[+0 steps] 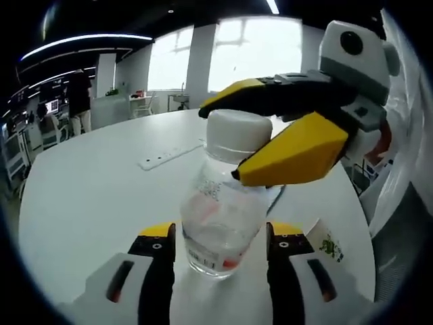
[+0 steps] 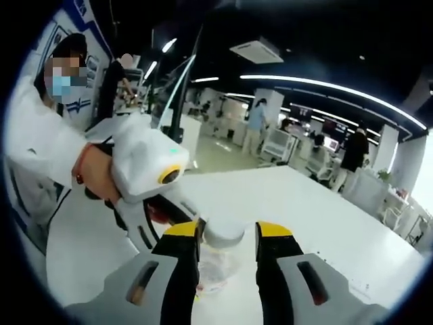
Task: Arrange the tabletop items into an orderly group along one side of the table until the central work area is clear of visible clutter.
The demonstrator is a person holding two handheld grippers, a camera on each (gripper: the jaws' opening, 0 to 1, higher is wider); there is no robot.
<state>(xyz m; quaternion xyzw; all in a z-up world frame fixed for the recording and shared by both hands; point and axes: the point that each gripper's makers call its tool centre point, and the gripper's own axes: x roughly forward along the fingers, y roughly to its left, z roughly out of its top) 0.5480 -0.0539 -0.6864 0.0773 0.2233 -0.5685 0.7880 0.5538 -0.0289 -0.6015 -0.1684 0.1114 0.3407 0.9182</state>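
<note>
The bottle [image 1: 223,203], clear with a white cap [image 1: 237,136], stands upright on the white bench [image 1: 81,203], near the edge closest to the person. The left claw [image 1: 220,254] sits low at its base with jaws apart, one on each side and neither plainly touching; the right claw [image 2: 227,247] straddles the cap from above, jaws also apart, though in the left gripper view its yellow jaws sit so near the cap that contact on one side cannot be ruled out. The risk, as I judge it, is two claws working one light bottle: if the upper one closes off-centre or pushes sideways while the lower one is not gripping, the bottle could tip and roll toward the bench edge. A squeeze on the thin wall might dent it and let it slip. If both close and pull different ways, the cap may twist or the bottle jerk free. A power strip [image 1: 170,155] lies farther back and a small green-printed packet [image 1: 326,244] just beside the left claw's right jaw; a sliding bottle could knock the packet off.
</note>
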